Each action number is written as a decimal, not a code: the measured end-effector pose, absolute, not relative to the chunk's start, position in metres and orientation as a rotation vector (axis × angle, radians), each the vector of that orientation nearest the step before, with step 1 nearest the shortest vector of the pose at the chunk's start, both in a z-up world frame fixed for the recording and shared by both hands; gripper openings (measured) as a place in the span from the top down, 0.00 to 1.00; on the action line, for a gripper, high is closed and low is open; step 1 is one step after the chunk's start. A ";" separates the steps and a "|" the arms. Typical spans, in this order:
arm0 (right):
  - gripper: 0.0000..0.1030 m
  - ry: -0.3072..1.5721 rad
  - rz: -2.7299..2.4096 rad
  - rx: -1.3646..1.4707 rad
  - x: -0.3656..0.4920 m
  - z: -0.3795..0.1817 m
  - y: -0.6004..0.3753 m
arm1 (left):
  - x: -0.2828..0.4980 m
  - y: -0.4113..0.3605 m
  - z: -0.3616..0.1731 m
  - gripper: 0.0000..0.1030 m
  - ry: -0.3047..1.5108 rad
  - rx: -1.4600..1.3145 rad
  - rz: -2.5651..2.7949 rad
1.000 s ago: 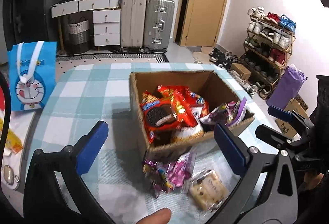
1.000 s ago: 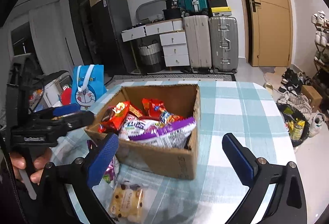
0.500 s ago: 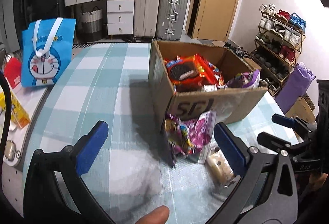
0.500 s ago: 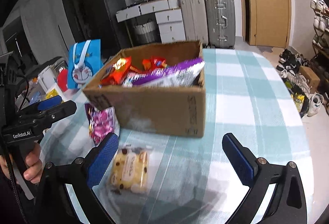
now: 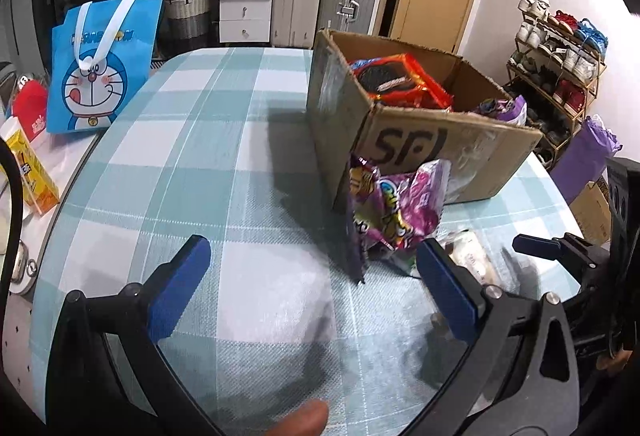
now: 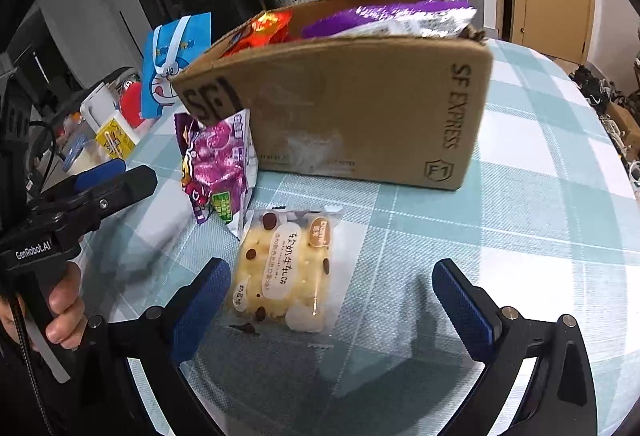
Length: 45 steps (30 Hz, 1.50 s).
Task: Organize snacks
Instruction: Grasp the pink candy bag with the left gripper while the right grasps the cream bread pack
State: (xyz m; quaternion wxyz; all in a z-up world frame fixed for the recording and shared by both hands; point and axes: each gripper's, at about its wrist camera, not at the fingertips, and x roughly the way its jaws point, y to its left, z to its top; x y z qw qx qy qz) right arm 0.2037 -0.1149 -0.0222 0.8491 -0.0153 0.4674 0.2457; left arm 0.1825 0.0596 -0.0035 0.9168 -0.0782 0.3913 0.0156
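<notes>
The left claw [image 5: 310, 276] gapes wide and empty over the checked bench [image 5: 208, 164], left of the cardboard box [image 6: 360, 108]. A purple snack bag [image 6: 216, 172] leans against the box's near-left corner. In front of the box lies a wrapped bun [image 6: 286, 272], between the spread, empty fingers of the right claw [image 6: 332, 288].

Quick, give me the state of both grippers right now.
Left gripper: open, holding nothing, over the checked tablecloth.
Right gripper: open, holding nothing; the clear-wrapped yellow chocolate-chip bread packet lies between its fingers, ungripped.
</notes>
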 end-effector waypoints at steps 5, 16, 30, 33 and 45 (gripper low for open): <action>0.00 0.988 0.541 -0.096 0.200 -0.030 -0.096 | 0.185 0.061 -0.009 0.00 0.822 -0.156 0.038; 0.01 0.995 0.489 -0.147 0.208 -0.038 -0.084 | 0.189 0.060 -0.012 0.00 0.839 -0.146 0.042; 0.01 1.000 0.381 -0.083 0.232 -0.041 -0.123 | 0.197 0.052 -0.019 0.00 0.860 -0.134 0.026; 0.01 0.998 0.366 -0.070 0.236 -0.041 -0.133 | 0.201 0.049 -0.020 0.00 0.865 -0.136 0.015; 0.01 0.972 0.345 -0.074 0.239 -0.041 -0.151 | 0.231 0.024 -0.034 0.00 0.922 -0.135 -0.038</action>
